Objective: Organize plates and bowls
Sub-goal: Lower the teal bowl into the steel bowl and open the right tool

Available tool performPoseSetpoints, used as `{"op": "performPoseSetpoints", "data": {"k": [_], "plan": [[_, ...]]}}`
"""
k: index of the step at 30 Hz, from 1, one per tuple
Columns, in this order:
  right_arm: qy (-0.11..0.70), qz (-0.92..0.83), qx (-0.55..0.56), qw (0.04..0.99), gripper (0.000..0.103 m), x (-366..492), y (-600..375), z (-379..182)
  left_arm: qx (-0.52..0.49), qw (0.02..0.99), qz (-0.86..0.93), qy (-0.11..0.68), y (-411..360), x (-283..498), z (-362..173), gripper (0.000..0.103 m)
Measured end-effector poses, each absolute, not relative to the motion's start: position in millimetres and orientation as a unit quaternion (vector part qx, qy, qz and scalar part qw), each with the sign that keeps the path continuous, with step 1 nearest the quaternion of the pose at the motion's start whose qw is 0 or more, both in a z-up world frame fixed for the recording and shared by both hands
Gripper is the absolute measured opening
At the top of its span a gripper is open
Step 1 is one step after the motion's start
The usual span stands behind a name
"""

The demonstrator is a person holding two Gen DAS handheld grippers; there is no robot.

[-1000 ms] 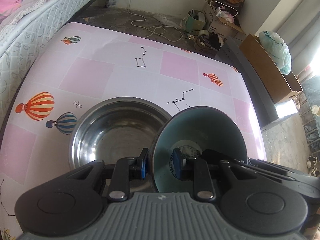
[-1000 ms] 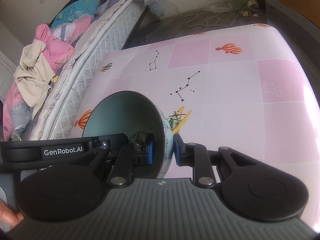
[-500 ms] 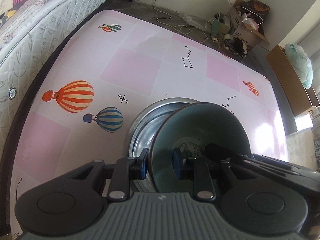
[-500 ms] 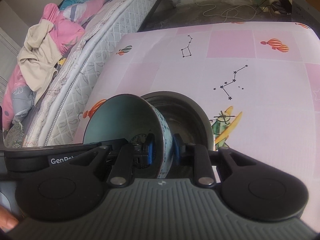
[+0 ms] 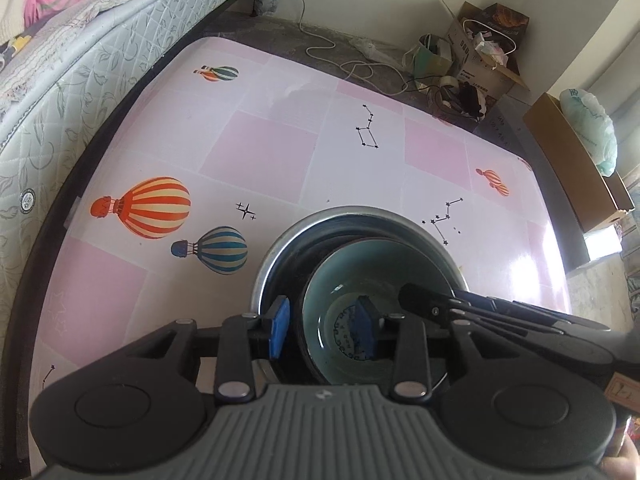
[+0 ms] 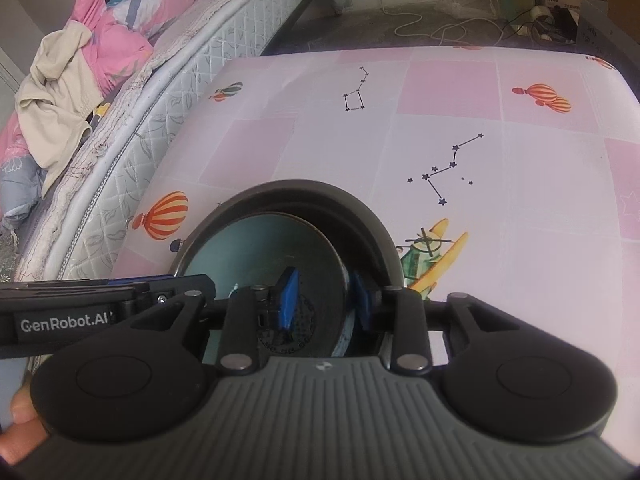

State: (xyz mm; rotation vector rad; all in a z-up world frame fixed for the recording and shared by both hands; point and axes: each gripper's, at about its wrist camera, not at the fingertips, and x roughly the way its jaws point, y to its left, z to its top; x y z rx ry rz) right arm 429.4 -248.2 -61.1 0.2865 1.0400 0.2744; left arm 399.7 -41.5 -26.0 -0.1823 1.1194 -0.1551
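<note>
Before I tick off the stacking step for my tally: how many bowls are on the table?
2. A teal ceramic bowl sits nested inside a larger steel bowl on the near part of the pink table. Anything beneath the teal bowl would be hidden.

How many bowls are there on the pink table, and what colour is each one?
Shiny metal bowl: 1
Teal bowl, sitting inside the metal one: 1
Total: 2 bowls
</note>
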Motion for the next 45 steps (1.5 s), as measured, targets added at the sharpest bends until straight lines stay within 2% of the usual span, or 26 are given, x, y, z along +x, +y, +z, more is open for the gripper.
{"op": "performPoseSetpoints", "data": {"k": [4,6,13,17,26,29,36,45], "plan": [[0.463,0.139,0.152,0.862,0.035,421,-258,-41,-0.089,0.848,-0.083,0.516,-37,385,-9,0.04],[0.446,0.144,0.163,0.868,0.041,413,-264,-26,-0.09,0.851,-0.087,0.509,-35,375,-1,0.041],[0.403,0.167,0.177,0.882,0.048,357,-286,26,-0.077,0.864,-0.111,0.485,-21,325,21,0.061],[0.386,0.172,0.18,0.888,0.055,308,-299,49,-0.068,0.862,-0.122,0.487,-7,289,25,0.067],[0.362,0.184,0.198,0.892,0.064,196,-303,64,-0.052,0.884,-0.097,0.454,50,183,28,0.086],[0.362,0.188,0.208,0.889,0.068,159,-293,56,-0.05,0.893,-0.069,0.443,71,145,20,0.087],[0.391,0.204,0.218,0.871,0.068,104,-244,26,-0.073,0.894,-0.01,0.441,116,65,-14,0.087],[0.407,0.159,0.183,0.881,0.068,71,-193,-8,-0.101,0.882,0.001,0.461,123,38,-54,0.086]]}}
